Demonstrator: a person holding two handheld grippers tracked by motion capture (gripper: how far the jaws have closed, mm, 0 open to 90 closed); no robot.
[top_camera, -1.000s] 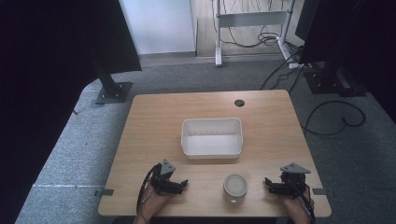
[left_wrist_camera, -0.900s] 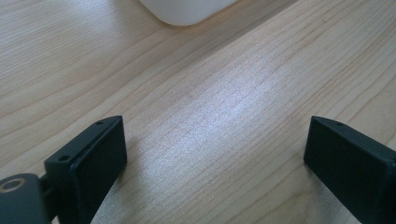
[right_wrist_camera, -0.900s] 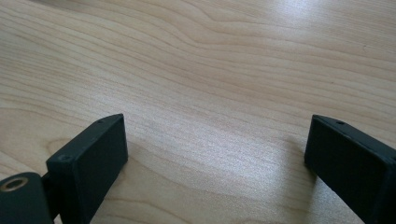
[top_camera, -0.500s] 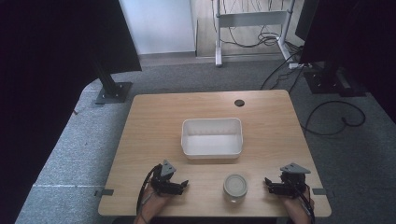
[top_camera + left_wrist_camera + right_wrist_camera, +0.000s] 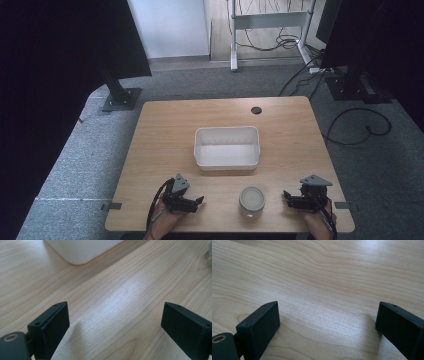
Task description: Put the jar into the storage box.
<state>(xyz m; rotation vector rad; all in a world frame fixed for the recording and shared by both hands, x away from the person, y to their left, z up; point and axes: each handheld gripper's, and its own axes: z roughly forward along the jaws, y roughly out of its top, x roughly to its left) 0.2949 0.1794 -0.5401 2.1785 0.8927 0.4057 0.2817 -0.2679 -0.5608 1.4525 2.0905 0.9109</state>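
Observation:
A white rectangular tub (image 5: 227,147) stands empty in the middle of the wooden table (image 5: 165,125). In front of it, near the front edge, a small jar with a pale lid (image 5: 251,199) stands upright. My left gripper (image 5: 199,201) rests on the table to the left of the jar, open, with bare wood between its jaws (image 5: 115,315). A corner of the tub (image 5: 80,250) shows ahead of it. My right gripper (image 5: 287,196) rests to the right of the jar, open as well, over bare wood (image 5: 327,312).
A round cable hole (image 5: 256,110) sits near the table's far edge. Black stands (image 5: 120,97) and loose cables (image 5: 350,125) lie on the grey carpet beyond the table. A person's hands hold both grippers at the front edge.

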